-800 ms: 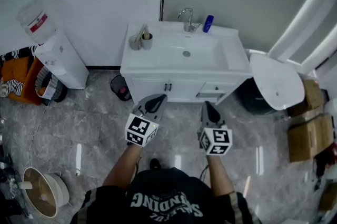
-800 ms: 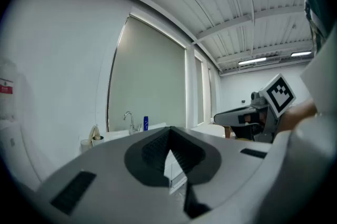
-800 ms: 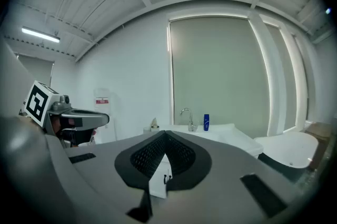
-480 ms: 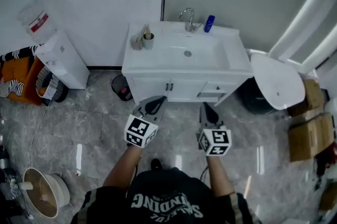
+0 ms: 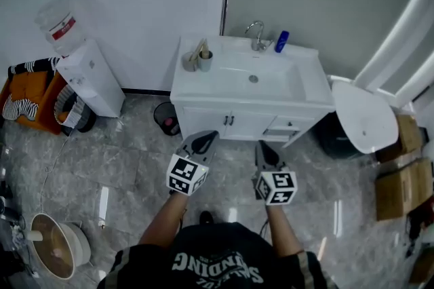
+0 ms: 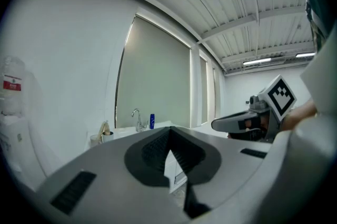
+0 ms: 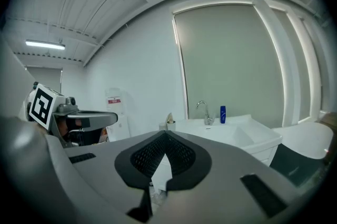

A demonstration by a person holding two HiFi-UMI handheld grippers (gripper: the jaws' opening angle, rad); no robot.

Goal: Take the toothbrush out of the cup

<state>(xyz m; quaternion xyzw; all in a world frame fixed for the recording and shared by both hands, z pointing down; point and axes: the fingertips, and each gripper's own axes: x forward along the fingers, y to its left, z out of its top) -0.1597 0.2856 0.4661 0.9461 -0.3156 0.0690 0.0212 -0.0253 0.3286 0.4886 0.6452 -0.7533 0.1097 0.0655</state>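
Two cups stand at the back left corner of the white sink cabinet: a grey cup and a paler one beside it. A toothbrush leans out of them; I cannot tell which cup holds it. Both grippers hover over the floor in front of the cabinet, well short of the cups. My left gripper is shut and empty, as is the right gripper. The cup shows far off in the left gripper view. In the right gripper view the cup is also distant.
A faucet and a blue bottle stand behind the basin. A water dispenser is on the left, with a small bin by the cabinet. On the right are a white toilet lid and cardboard boxes.
The sink cabinet now sits lower and further right in the head view, closer to the grippers. Both grippers have stayed shut, side by side.
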